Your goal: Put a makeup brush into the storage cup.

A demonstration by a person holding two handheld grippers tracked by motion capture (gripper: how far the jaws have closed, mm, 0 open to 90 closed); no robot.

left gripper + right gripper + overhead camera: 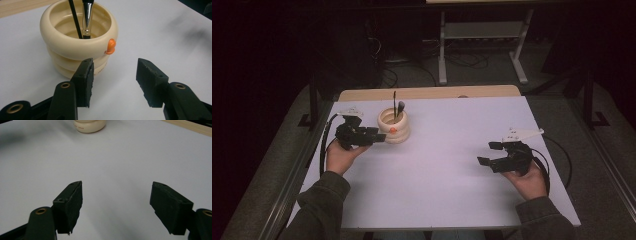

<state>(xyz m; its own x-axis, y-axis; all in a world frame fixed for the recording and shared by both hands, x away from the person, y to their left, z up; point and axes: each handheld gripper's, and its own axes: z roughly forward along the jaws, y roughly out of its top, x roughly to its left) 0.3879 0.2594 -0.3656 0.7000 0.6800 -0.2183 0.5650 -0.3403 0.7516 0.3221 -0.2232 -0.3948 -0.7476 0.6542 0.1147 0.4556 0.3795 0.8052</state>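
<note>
Progress: brushes [87, 18] stood in cream cup [75, 46], far-left bench [447, 165] | left gripper [379, 136] just beside cup, fingers open, empty | right gripper [489, 153] well apart from cup, open, empty | nothing left visible.

text: small reddish print low on cream ribbed ring-stacked plastic holder [88, 125], too blurred to read | same print on holder partly hidden behind jaw | other legible labels: none
</note>
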